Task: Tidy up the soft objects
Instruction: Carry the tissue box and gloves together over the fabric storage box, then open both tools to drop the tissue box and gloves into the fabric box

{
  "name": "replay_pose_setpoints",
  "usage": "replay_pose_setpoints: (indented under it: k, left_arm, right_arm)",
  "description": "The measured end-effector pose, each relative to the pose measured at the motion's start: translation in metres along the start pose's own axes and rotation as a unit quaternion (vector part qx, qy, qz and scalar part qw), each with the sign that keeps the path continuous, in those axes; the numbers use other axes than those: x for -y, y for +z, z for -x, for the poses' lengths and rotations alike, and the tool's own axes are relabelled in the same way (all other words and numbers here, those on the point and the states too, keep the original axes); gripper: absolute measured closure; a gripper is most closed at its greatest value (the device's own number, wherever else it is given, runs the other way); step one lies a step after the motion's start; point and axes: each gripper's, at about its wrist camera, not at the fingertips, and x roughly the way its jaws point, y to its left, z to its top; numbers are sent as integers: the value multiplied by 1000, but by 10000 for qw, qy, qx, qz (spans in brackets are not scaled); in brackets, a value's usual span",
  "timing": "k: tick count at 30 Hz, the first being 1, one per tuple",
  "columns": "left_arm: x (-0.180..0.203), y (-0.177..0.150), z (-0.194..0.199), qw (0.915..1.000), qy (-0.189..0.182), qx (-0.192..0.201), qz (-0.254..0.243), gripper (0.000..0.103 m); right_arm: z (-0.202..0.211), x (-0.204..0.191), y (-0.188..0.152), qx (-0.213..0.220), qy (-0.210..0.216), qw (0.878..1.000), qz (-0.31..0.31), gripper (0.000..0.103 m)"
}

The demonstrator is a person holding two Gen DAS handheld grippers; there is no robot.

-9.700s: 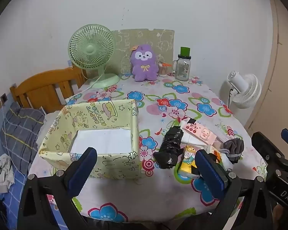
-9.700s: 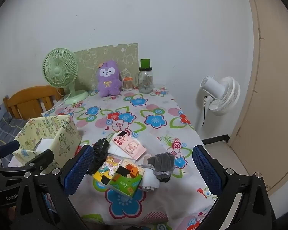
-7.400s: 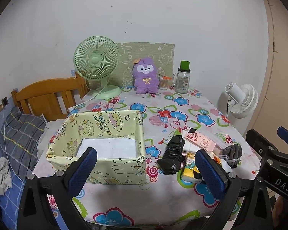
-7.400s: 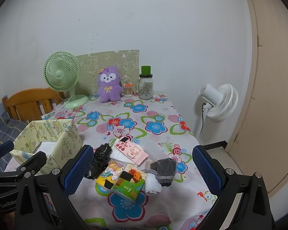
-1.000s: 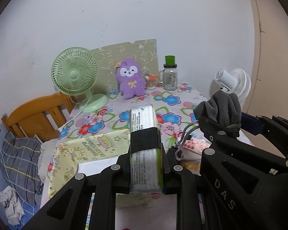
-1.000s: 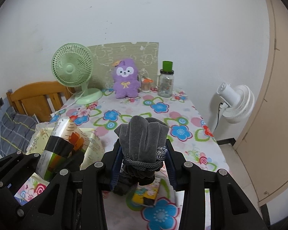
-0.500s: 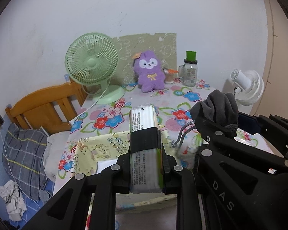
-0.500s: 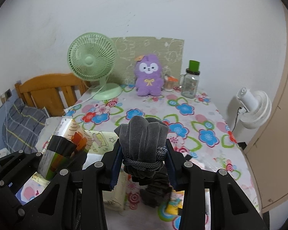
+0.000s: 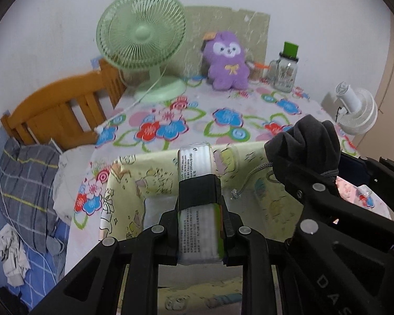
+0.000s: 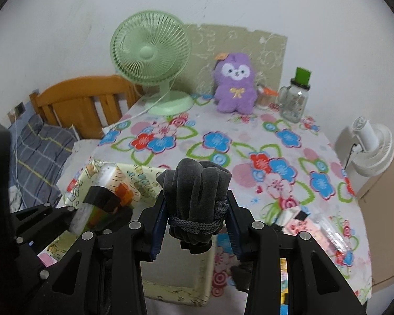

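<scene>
My left gripper (image 9: 199,207) is shut on a tissue pack (image 9: 197,181) and holds it above the yellow patterned storage box (image 9: 123,183). My right gripper (image 10: 197,210) is shut on a grey drawstring pouch (image 10: 197,191), held over the box's right part (image 10: 181,278). In the left wrist view the pouch (image 9: 307,141) hangs at the right, beside the pack. In the right wrist view the pack (image 10: 105,191) and left gripper sit at the left. The box floor is white.
A green desk fan (image 10: 151,52), a purple plush (image 10: 235,78) and a glass jar (image 10: 294,102) stand at the table's back. A pink packet (image 10: 310,228) lies right of the box. A wooden bedhead (image 9: 57,110) and a white floor fan (image 10: 370,149) flank the table.
Both grippers have moved left and forward with their loads, from beside the box to over its opening. The view now tilts down into the box.
</scene>
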Motion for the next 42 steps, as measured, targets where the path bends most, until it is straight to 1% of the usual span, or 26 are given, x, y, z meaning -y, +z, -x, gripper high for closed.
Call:
replay_pose_setpoints:
  k: [1, 4, 6, 8, 9, 10, 11, 12, 13, 15, 17, 19, 20, 22, 23, 28, 30, 32, 42]
  left_arm:
    - [-2, 0, -4, 10000, 3, -52, 14, 82]
    - [-7, -2, -16, 9997, 22, -241, 15, 73]
    - [-11, -2, -24, 9994, 55, -352, 36, 71]
    - [-13, -2, -30, 9989, 85, -453, 10, 61]
    - [-14, -2, -33, 9987, 107, -499, -15, 59]
    - [-14, -2, -35, 9985, 130, -527, -51, 51]
    - [-14, -2, -37, 9984, 143, -545, -79, 38]
    - [-14, -2, -38, 9982, 157, -569, -104, 33]
    - [-13, -2, -39, 9980, 182, -591, -105, 27]
    - [-14, -1, -40, 9981, 141, -601, -81, 24]
    - [-15, -1, -37, 9982, 102, -581, -77, 19]
    - [-15, -1, -35, 9982, 120, -575, -91, 18]
    - [-15, -1, -33, 9982, 146, -564, -107, 17]
    - [-14, -1, -31, 9983, 160, -550, -119, 16]
    - [-13, -2, -28, 9984, 135, -539, -118, 16]
    - [-8, -2, -17, 9988, 139, -442, -155, 15]
    - [-5, -3, -13, 9989, 142, -413, -175, 14]
    - [-2, -4, -10, 9989, 135, -401, -188, 14]
    - [18, -6, 10, 9991, 141, -234, -330, 12]
  right_arm:
    - [-5, -1, 0, -53, 21, 10000, 6, 58]
    - [-19, -5, 0, -251, 167, 9995, 20, 58]
    - [-28, -7, 0, -384, 293, 9988, 10, 58]
    - [-35, -7, -1, -501, 322, 9982, -5, 58]
    - [-39, -7, -1, -563, 322, 9979, 6, 58]
    - [-42, -8, -1, -637, 296, 9975, 43, 57]
    - [-45, -9, -1, -688, 270, 9972, 82, 56]
    - [-48, -9, -1, -753, 228, 9968, 113, 55]
    - [-48, -9, -1, -764, 190, 9968, 127, 50]
    - [-48, -7, 0, -750, 266, 9967, 137, 47]
    - [-47, -7, 0, -717, 302, 9969, 152, 42]
    - [-44, -8, 0, -676, 296, 9971, 193, 40]
    - [-42, -8, 0, -640, 231, 9974, 220, 33]
    - [-36, -8, 1, -484, 77, 9984, 271, 25]
    - [-33, -8, 1, -424, 68, 9987, 288, 23]
    - [-21, -5, -1, -330, 39, 9991, 282, 22]
    - [-16, -3, -2, -276, 6, 9992, 287, 21]
    - [-11, 0, -3, -214, -34, 9994, 269, 16]
    - [15, 16, -9, -25, -85, 9999, 126, 13]
